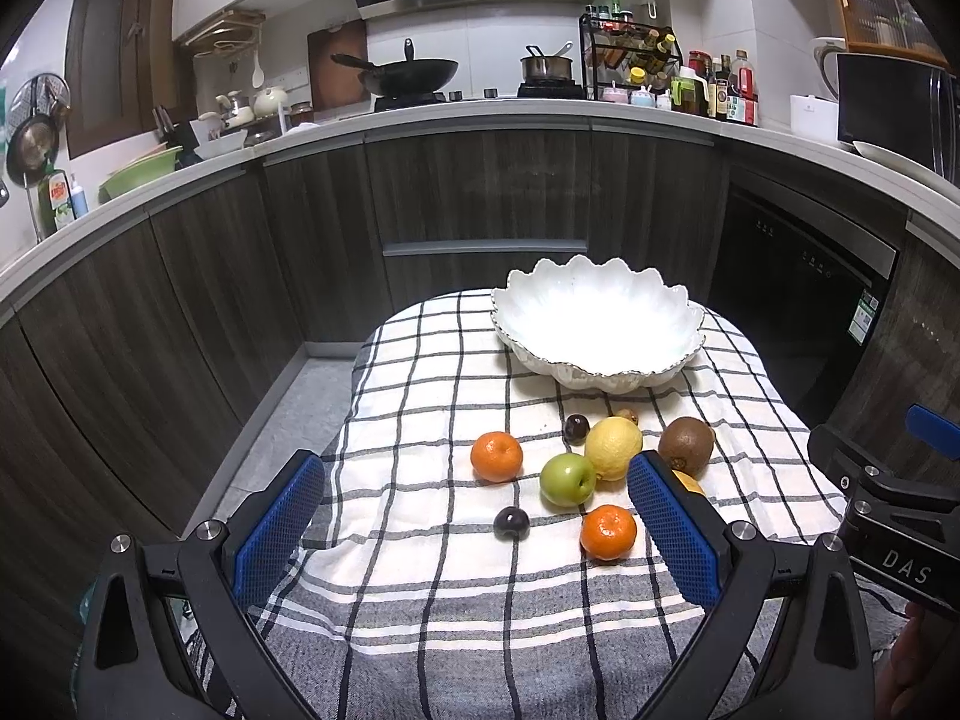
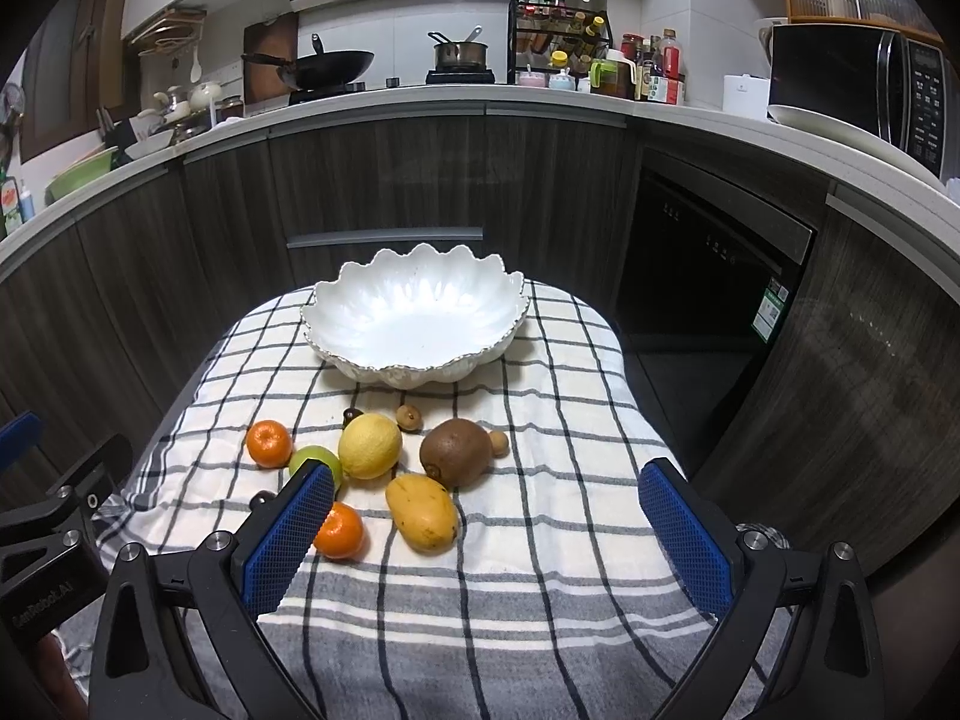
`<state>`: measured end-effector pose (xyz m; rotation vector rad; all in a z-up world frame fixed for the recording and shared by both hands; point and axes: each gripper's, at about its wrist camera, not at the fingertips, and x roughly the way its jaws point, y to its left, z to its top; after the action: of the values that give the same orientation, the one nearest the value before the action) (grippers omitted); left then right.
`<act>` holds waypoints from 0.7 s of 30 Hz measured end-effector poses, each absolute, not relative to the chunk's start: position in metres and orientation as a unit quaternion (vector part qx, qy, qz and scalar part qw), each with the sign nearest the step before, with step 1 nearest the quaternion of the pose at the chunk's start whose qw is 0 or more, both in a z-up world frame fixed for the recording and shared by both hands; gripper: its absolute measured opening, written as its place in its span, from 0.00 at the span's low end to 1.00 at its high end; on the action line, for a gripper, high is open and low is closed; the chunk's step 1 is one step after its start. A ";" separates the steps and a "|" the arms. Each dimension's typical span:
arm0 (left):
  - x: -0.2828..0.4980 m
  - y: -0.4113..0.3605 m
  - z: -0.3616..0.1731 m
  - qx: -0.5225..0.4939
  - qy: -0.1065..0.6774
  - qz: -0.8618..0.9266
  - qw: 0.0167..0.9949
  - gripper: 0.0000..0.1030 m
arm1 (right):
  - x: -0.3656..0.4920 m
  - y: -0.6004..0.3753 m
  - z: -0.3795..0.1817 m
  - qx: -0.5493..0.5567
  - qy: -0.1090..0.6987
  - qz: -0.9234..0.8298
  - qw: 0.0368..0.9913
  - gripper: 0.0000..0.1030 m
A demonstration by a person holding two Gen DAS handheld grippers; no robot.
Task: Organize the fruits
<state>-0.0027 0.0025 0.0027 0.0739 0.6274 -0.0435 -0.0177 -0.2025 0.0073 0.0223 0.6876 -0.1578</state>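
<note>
An empty white scalloped bowl [image 1: 600, 324] [image 2: 414, 318] stands at the far end of a checked cloth [image 1: 432, 546] [image 2: 540, 540]. In front of it lie two tangerines [image 1: 496, 456] [image 1: 608, 531], a green apple [image 1: 567, 479], a lemon [image 1: 613, 447] [image 2: 369, 445], a kiwi [image 1: 686, 445] [image 2: 456, 451], a mango [image 2: 422, 511], two dark plums [image 1: 512, 522] [image 1: 575, 428] and small brown longans [image 2: 409, 417]. My left gripper [image 1: 474, 522] is open and empty above the near fruit. My right gripper [image 2: 486, 522] is open and empty, with the mango between its fingers' lines.
Dark wood cabinets and a counter with a wok [image 1: 414, 75], a pot [image 2: 461, 54], bottles and a microwave [image 2: 864, 84] curve around behind. A dishwasher front [image 2: 708, 276] stands to the right. The cloth's left edge drops to a grey floor [image 1: 282, 420].
</note>
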 end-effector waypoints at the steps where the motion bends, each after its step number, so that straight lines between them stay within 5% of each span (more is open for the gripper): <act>1: -0.003 0.002 0.003 0.037 0.308 -0.021 0.950 1.00 | -0.018 -0.203 0.007 0.011 0.336 -0.077 0.938 1.00; 21: -0.002 0.004 0.007 0.037 0.305 -0.019 0.951 1.00 | -0.019 -0.202 0.008 0.010 0.336 -0.077 0.939 1.00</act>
<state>-0.0017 0.0040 0.0073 0.0756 0.6210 -0.0389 -0.0186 -0.2024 0.0083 0.0204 0.6860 -0.1579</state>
